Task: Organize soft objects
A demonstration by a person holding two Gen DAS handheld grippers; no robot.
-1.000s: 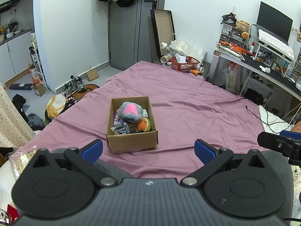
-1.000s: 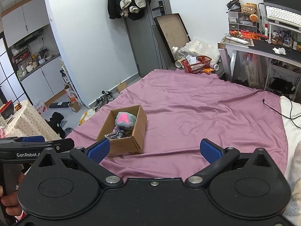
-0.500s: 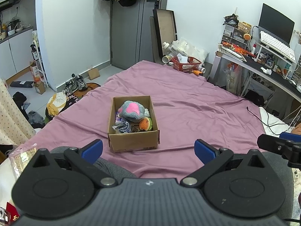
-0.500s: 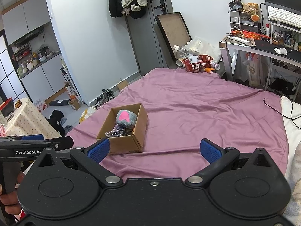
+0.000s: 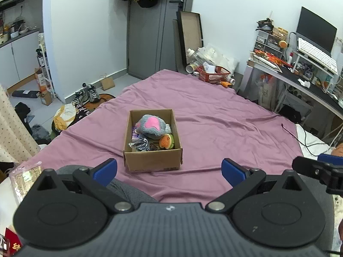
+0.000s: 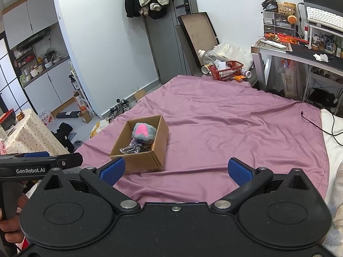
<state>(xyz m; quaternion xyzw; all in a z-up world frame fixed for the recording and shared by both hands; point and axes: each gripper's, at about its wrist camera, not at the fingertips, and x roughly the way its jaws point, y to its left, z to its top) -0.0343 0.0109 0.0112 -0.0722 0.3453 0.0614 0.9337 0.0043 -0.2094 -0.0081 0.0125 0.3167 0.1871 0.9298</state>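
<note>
A brown cardboard box stands on the purple bedspread. Inside it lie a grey plush with a pink patch, a small orange and green plush and dark crinkly wrappers. My left gripper is open and empty, held back from the box's near side. My right gripper is open and empty too, to the right of the box and short of it. In the right wrist view the left gripper's body shows at the left edge, held by a hand.
A grey-clad knee lies under my left gripper. A red basket and bottles sit past the bed's far edge. A cluttered desk stands at the right, with a black cable on the bed. Shoes and bags litter the floor at the left.
Both views have shifted slightly; the box sits a little higher and to the right in each frame. Both grippers stay open and empty.
</note>
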